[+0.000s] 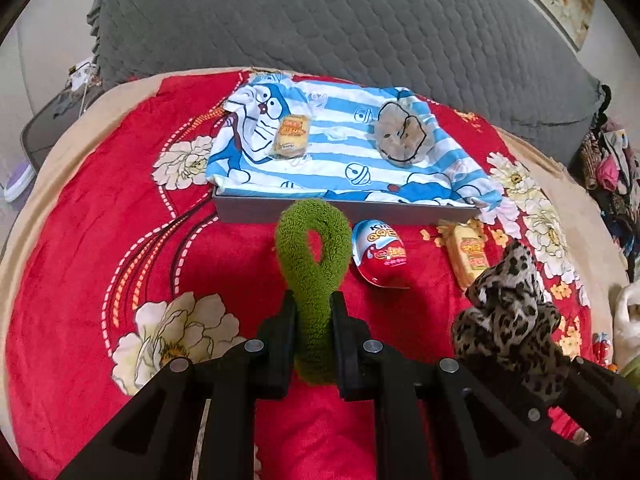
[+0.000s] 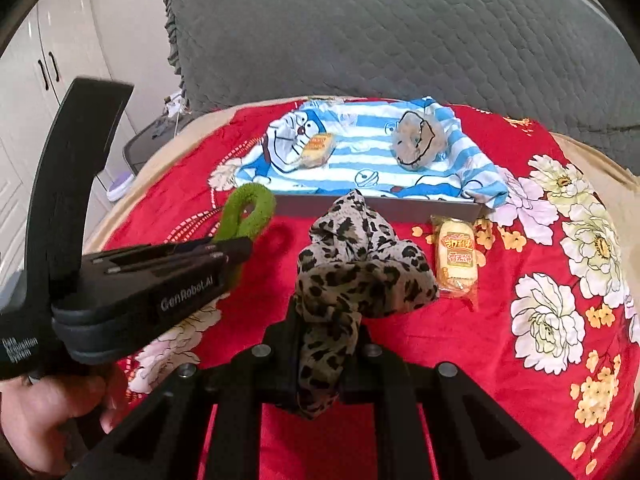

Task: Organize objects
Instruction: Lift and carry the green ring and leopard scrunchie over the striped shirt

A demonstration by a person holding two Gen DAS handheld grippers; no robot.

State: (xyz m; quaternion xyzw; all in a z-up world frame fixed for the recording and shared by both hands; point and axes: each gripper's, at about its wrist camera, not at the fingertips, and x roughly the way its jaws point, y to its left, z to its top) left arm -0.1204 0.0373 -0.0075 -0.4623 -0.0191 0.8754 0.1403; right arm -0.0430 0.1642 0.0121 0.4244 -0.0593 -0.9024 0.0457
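My left gripper point(image 1: 313, 304) is shut on a green fuzzy hair tie point(image 1: 314, 256), whose loop stands up above the red floral blanket. My right gripper point(image 2: 329, 316) is shut on a leopard-print scrunchie point(image 2: 356, 264), also seen at the right of the left wrist view as the scrunchie point(image 1: 506, 300). Beyond both lies a grey tray point(image 1: 344, 210) lined with a blue-striped cartoon cloth point(image 1: 344, 152); on it rest a yellow snack packet point(image 1: 293, 136) and a beige scrunchie point(image 1: 402, 132). From the right wrist view the left gripper point(image 2: 236, 250) holds the green hair tie point(image 2: 250, 210) at the left.
A red-and-blue chocolate egg point(image 1: 380, 254) and a second yellow snack packet point(image 1: 468, 256) lie on the blanket in front of the tray. A grey quilted cover point(image 1: 340, 20) rises behind. A person's hand point(image 2: 52, 408) grips the left tool. Clutter sits at the right edge point(image 1: 612, 160).
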